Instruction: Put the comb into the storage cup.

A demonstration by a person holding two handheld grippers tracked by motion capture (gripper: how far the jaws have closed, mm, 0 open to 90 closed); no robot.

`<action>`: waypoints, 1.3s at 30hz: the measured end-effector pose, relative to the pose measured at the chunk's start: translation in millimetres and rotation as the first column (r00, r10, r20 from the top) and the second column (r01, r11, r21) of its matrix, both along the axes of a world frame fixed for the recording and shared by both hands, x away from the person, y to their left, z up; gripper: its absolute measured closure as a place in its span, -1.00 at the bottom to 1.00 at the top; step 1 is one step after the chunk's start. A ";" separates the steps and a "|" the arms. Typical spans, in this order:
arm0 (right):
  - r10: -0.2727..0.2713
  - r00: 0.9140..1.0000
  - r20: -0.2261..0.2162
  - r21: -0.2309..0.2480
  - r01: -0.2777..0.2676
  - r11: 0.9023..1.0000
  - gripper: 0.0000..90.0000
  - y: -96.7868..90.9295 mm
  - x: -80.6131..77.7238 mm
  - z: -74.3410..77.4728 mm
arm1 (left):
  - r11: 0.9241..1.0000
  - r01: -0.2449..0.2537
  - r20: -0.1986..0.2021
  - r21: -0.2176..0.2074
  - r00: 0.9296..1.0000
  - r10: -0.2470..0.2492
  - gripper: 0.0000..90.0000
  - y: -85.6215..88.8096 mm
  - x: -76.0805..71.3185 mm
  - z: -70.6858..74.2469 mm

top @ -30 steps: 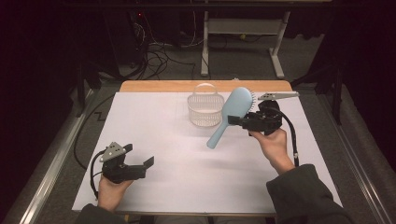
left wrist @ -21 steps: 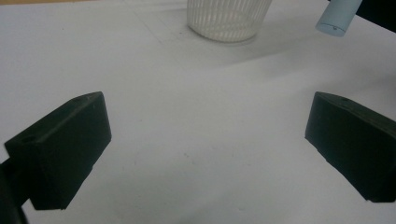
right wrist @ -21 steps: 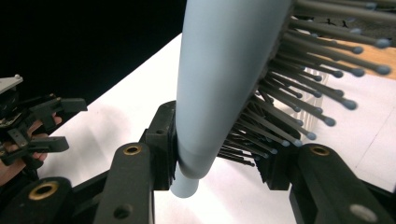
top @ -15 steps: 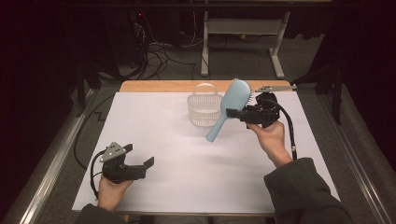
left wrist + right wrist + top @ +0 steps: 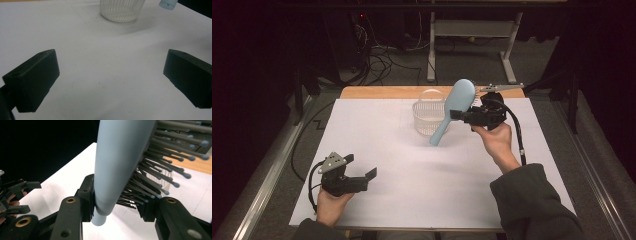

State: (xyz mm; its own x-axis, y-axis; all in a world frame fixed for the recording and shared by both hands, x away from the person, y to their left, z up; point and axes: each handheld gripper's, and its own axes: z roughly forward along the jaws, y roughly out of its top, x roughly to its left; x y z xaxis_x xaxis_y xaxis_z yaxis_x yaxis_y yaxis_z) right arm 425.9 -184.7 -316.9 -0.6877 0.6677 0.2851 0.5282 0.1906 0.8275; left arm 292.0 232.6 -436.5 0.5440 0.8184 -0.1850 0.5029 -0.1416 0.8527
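Observation:
A light blue hairbrush hangs tilted above the table, handle end pointing down-left. My right gripper is shut on it near where the head meets the handle. In the right gripper view the jaws clamp the brush across its back and bristles, around my right gripper. A white ribbed basket stands just left of the brush, partly behind the handle. My left gripper rests low at the front left, open and holding nothing. The left gripper view faces the basket and the handle tip.
A white sheet covers the table, with a wooden strip along the far edge. Beyond it are cables and a metal table frame on the dark floor. The other hand's gripper shows far left in the right gripper view.
My right gripper has carried the brush a little to the left and upward, closer to the basket. The left gripper has stayed put.

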 end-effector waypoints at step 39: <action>-0.076 0.997 0.007 -0.011 0.076 0.997 0.25 16.4 39.1 26.5 | 1.000 0.016 0.002 -0.002 1.000 -0.016 -1.00 -1.5 0.0 -0.2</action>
State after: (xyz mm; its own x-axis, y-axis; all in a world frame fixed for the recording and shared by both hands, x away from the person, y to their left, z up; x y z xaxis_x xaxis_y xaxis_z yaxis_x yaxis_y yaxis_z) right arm 465.0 -168.3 -290.4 -0.6363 0.7215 0.2729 0.5365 0.1597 0.8287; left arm 292.0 231.1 -436.7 0.5577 0.8090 -0.1858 0.4992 -0.1481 0.8537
